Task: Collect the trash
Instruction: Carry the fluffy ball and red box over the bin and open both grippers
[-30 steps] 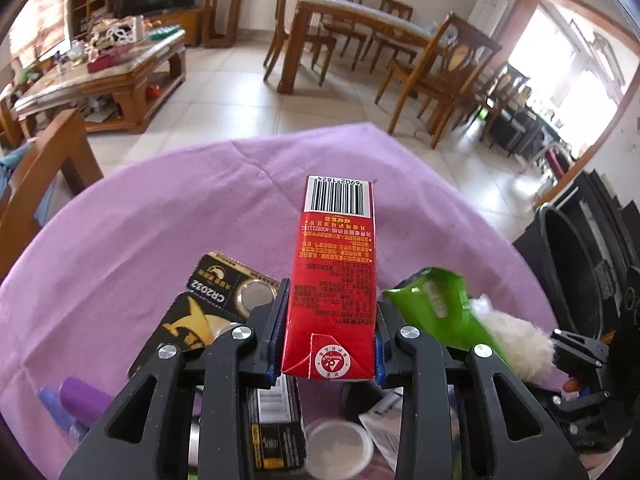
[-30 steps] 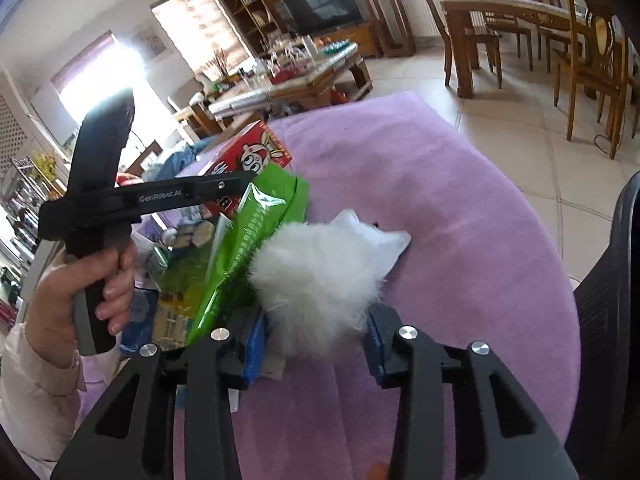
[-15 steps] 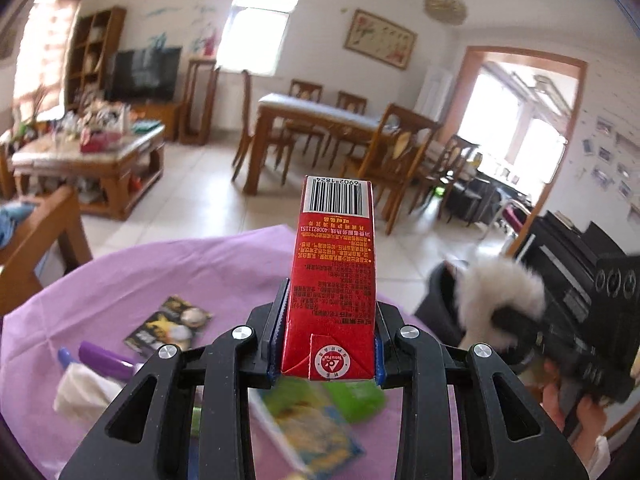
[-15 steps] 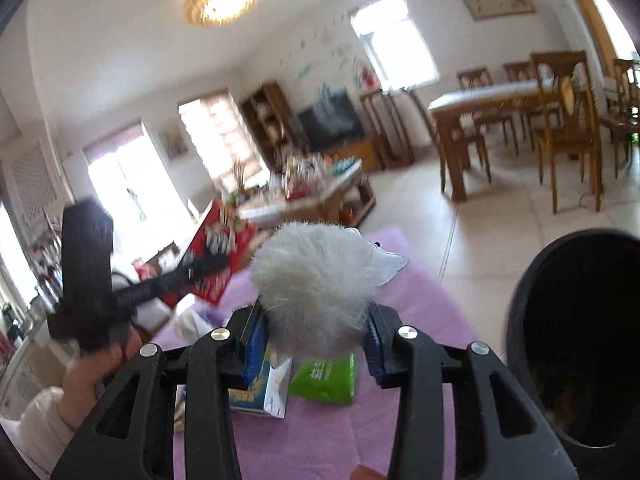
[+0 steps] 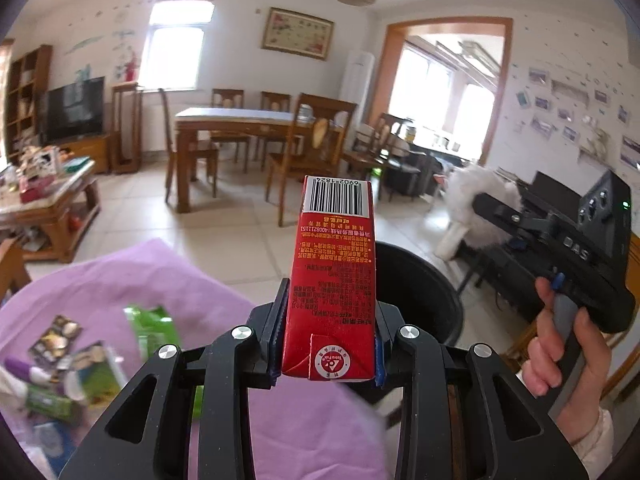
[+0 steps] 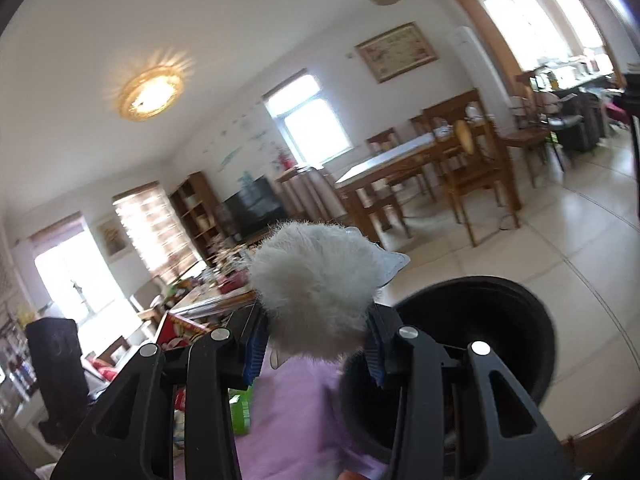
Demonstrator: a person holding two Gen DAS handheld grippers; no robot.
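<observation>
Red carton [image 5: 334,280] sitting clamped upright in left gripper [image 5: 328,344], frame centre. Right gripper [image 6: 316,344] squeezing white fluffy ball [image 6: 316,292]. Black bin [image 6: 500,336] showing lower right, beside purple tablecloth [image 5: 168,280]; wrappers [image 5: 152,328] lying lower left. Wooden dining table [image 5: 240,120] standing behind on tiled floor [image 5: 240,232].

Upright red carton [image 5: 334,280] and white fluff [image 6: 316,294], both clamped.

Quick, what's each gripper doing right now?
Left gripper: closed on the red carton.
Right gripper: closed on the white fluffy ball.
</observation>
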